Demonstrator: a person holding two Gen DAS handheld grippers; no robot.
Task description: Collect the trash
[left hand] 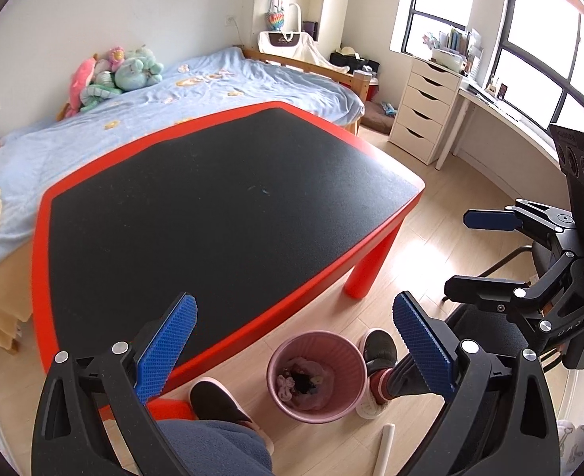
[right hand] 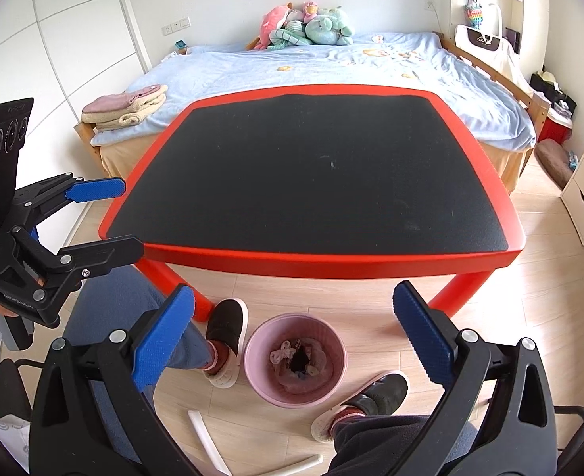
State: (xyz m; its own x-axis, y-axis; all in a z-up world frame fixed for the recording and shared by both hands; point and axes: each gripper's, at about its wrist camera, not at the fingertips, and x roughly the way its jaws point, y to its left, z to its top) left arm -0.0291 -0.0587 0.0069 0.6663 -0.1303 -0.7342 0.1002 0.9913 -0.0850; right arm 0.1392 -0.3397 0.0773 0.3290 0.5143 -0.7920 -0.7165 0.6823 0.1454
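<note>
The left claw (left hand: 294, 347) is wide apart, and nothing sits between its blue pads (left hand: 165, 351). It hangs over the near edge of the bench (left hand: 228, 202), a low red one with a black top.

On the wood floor (right hand: 371, 297), just past the near edge of the bench, stands a pink bin (right hand: 295, 359). The trash (right hand: 298, 359) lies inside it: crumpled soft bits and something dark in the middle. I cannot tell what each bit is. The bin stands between a person's two feet in dark slippers, one foot (right hand: 226, 333) to its left and one foot (right hand: 365, 400) to its right. The left foot is near the bench's red leg (right hand: 181, 281).

A white tube (right hand: 208, 440) lies on the floor, nearer than the bin and a bit left of it.

The right claw (right hand: 294, 341) is wide apart too, with nothing between its blue pads (right hand: 423, 341). It hangs above the bin and looks down into it. In the left wrist view the right claw (left hand: 478, 254) shows at the right side, open in the air above the floor, past the bench's right corner.

Behind the far edge of the bench is a bed (right hand: 331, 67) with a light blue cover. Soft toys (right hand: 304, 25) sit piled at its far side by the wall.
</note>
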